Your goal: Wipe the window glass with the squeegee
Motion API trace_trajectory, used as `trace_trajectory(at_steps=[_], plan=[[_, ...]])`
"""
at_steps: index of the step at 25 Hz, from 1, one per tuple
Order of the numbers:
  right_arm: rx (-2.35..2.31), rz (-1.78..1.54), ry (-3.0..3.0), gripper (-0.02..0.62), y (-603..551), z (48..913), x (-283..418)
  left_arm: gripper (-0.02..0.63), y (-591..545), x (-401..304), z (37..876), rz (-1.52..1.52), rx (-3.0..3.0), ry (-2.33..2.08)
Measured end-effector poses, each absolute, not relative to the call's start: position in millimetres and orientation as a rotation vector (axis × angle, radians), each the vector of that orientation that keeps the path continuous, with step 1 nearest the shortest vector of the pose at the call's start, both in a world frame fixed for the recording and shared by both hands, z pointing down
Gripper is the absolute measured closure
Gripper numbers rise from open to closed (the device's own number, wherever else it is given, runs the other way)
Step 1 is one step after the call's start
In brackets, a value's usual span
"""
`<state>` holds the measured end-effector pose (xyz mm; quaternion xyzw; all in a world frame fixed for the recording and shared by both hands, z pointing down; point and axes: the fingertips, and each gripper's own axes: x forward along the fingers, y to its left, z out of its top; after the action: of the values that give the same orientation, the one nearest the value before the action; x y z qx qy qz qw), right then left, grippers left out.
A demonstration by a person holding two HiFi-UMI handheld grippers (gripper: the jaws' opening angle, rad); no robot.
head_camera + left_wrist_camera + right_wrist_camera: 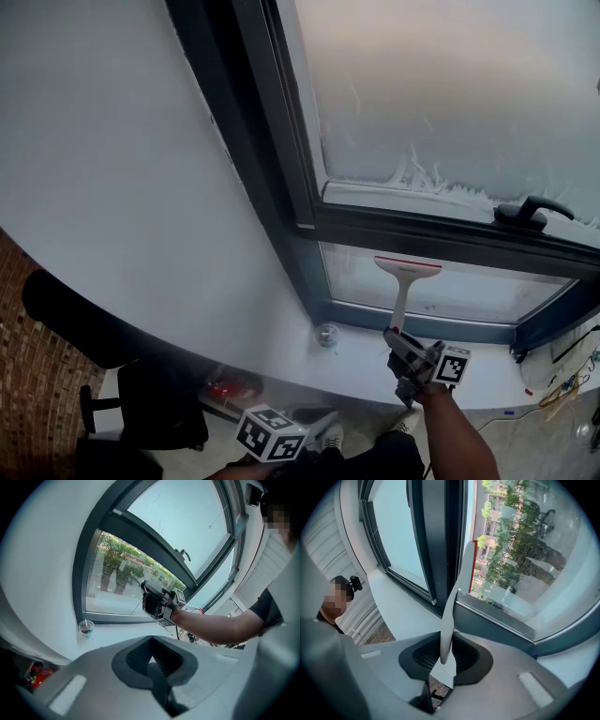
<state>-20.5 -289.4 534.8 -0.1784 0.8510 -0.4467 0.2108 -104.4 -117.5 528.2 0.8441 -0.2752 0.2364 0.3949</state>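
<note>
Near lower pane (497, 298), right gripper (398, 339) outstretched, gripping squeegee (405, 281), perhaps touching

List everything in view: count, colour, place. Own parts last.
squeegee: 1, white handle with a red blade edge, head up at the lower pane
upper pane: 1, foamy white, above the crossbar
lower pane: 1, see-through, above the sill
window frame: 1, dark grey, around both panes
window handle: 1, black, on the frame at right
cup: 1, clear with a straw, on the sill by the frame corner
sill: 1, white, below the window
chair: 1, black, lower left
red object: 1, below the sill, unidentifiable
right gripper: 1, grey, shut on squeegee handle
left gripper: 1, grey, shut, empty
</note>
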Motion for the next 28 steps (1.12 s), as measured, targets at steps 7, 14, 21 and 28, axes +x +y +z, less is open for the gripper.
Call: trace_trajectory(at_steps=[7,14,21,28], plan=[[-0.461,-1.304,2.341,0.507,-289,556,-19,0.606,-121,-95,534,0.608,2.121,-0.694],[-0.491,-1.368,2.315,0.508,-293,585,-13,0.606,-124,-89,544,0.619,2.097,-0.695],[-0.509,-1.425,2.306,0.508,-300,620,-12,0.606,-126,-85,555,0.617,2.063,-0.694],[-0.526,-1.49,2.278,0.508,-306,657,-11,0.606,-128,-81,566,0.616,2.03,-0.693]])
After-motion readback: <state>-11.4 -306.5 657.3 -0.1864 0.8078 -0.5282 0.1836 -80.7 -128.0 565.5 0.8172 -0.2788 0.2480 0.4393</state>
